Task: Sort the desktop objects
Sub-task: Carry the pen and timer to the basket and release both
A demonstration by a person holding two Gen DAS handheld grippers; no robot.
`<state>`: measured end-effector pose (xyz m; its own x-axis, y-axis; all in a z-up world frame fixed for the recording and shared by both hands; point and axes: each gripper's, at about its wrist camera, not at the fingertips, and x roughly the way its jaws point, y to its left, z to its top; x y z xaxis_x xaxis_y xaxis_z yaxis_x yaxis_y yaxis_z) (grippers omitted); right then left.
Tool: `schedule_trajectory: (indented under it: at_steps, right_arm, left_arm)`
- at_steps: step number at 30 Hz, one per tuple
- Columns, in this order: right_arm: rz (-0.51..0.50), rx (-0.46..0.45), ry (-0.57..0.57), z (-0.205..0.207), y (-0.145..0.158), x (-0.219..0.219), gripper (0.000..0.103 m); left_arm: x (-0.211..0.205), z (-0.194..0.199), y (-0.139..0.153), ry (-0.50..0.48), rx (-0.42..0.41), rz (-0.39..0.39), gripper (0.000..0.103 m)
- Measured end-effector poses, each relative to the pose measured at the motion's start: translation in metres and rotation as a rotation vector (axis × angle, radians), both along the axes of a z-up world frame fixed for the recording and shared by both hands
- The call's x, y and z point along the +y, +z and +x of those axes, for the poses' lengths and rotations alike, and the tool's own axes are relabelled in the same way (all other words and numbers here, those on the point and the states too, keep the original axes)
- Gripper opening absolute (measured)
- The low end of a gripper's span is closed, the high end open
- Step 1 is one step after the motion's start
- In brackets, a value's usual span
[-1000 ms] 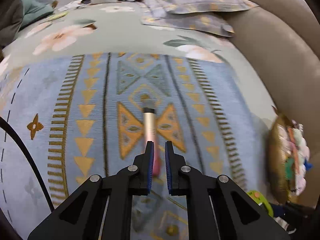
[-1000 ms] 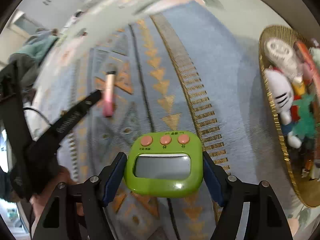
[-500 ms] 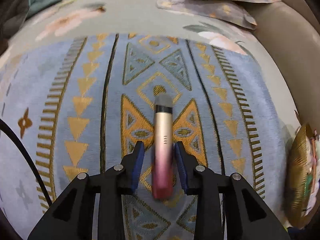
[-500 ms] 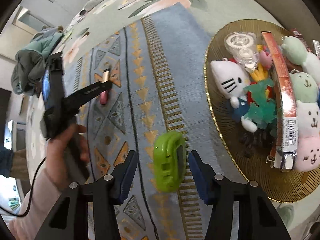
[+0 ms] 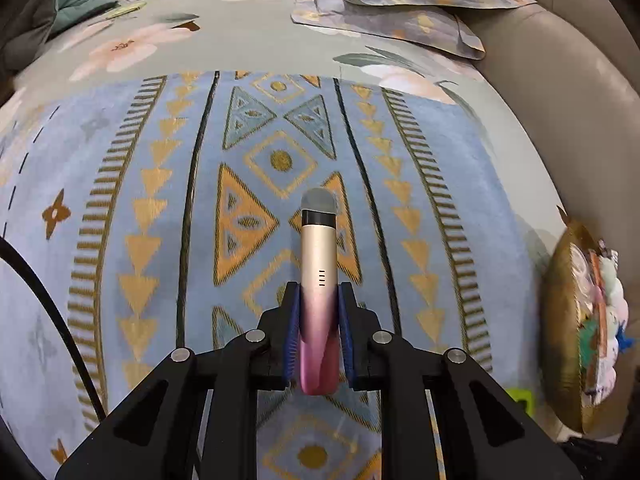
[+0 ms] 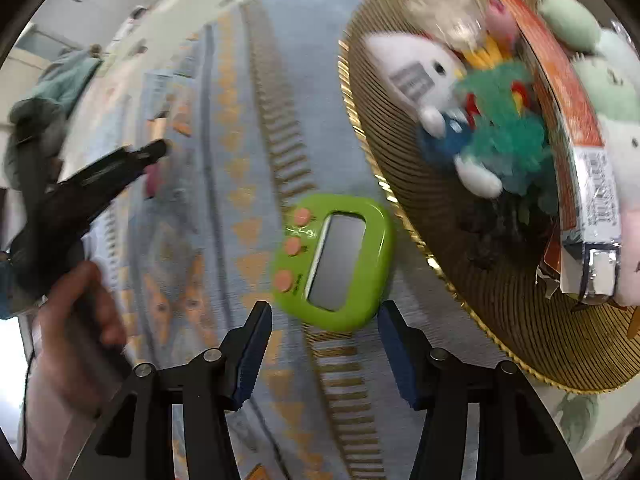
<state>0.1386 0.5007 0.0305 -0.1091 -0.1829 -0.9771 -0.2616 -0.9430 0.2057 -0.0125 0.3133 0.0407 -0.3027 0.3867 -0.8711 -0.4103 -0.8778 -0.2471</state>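
My gold woven tray (image 6: 516,320) lies at the right side of the blue patterned cloth (image 5: 120,184), which is spread over a bed with a floral cover (image 5: 248,40). Inside the tray: a white cat plush (image 6: 420,72), a teal fluffy toy (image 6: 508,128), a long orange packet (image 6: 568,104) lying across it, pale green and pink plush figures (image 6: 608,92) at the far edge, and a clear round item (image 6: 444,16) too blurred to identify. In the left wrist view the same tray (image 5: 560,320) shows edge-on at the right.

The green timer (image 6: 332,260) lies face up on the cloth, just beside the tray rim and outside it. My right claw (image 6: 320,352) stands half open just short of the timer; its blue pads do not touch it, and nothing is between them. Its jaws have just been closing and then eased apart slightly.

My left claw (image 5: 318,332) is clamped on the pink-and-gold pen-shaped device (image 5: 318,280), gripping its pink lower half; the grey tip points away from me. Those jaws have just closed onto it. The right wrist view shows this claw (image 6: 156,150) well left of the tray, held in my left hand (image 6: 76,344).

Two patterned pillows (image 5: 400,4) lie at the far end of the bed, and a beige padded surface (image 5: 552,92) runs along its right side. A black cable (image 5: 52,312) crosses the left edge.
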Motion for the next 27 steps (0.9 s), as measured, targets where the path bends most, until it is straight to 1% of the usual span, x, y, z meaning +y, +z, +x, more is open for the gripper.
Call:
schedule_trajectory:
  at_steps: [2,4,6,7,10,12,13,14,15,19,21,24,25,26,27]
  right_arm:
    - [-0.01,0.015,-0.049,0.0,-0.003,0.002,0.058]
    - [0.009,0.038,-0.072,-0.003,-0.003,-0.002,0.061]
    - [-0.003,0.047,-0.086,-0.008,-0.004,-0.007,0.071]
    - [0.008,0.048,-0.098,-0.011,-0.005,-0.011,0.072]
    - [0.113,0.002,-0.118,-0.023,-0.015,-0.02,0.072]
    - [0.217,-0.029,-0.103,-0.033,-0.021,-0.033,0.074]
    - [0.258,-0.031,-0.085,-0.036,-0.022,-0.039,0.073]
    - [0.285,-0.017,-0.071,-0.037,-0.021,-0.044,0.068]
    - [0.279,-0.007,-0.064,-0.037,-0.02,-0.046,0.065]
    - [0.152,0.014,-0.044,-0.026,-0.005,-0.045,0.065]
    - [0.089,0.055,-0.021,-0.015,0.016,-0.043,0.065]
    - [0.03,0.118,0.0,-0.001,0.055,-0.029,0.065]
    - [0.027,0.135,-0.004,0.002,0.065,-0.023,0.065]
    - [0.034,0.167,-0.016,0.005,0.083,-0.012,0.065]
    - [0.052,0.193,-0.032,0.002,0.095,-0.001,0.065]
  left_arm:
    - [-0.002,0.005,0.002,-0.013,-0.003,0.013,0.015]
    - [-0.002,0.006,0.002,-0.028,-0.012,0.029,0.015]
    - [-0.002,0.007,0.002,-0.038,-0.016,0.029,0.015]
    - [-0.003,0.007,0.002,-0.041,-0.023,0.037,0.015]
    - [-0.007,0.007,0.003,-0.042,-0.03,0.053,0.015]
    - [-0.008,0.007,0.004,-0.049,-0.032,0.058,0.015]
    - [-0.01,0.007,0.005,-0.051,-0.035,0.064,0.015]
    - [-0.011,0.007,0.006,-0.052,-0.036,0.068,0.015]
    - [-0.012,0.008,0.008,-0.054,-0.038,0.072,0.015]
    - [-0.013,0.015,0.025,-0.074,-0.032,0.092,0.015]
    - [-0.01,0.019,0.037,-0.085,-0.029,0.103,0.015]
    - [0.001,0.028,0.059,-0.11,-0.027,0.149,0.015]
    - [0.011,0.033,0.069,-0.132,-0.027,0.17,0.015]
    - [0.018,0.037,0.075,-0.148,-0.027,0.186,0.015]
    - [0.027,0.04,0.081,-0.165,-0.028,0.201,0.015]
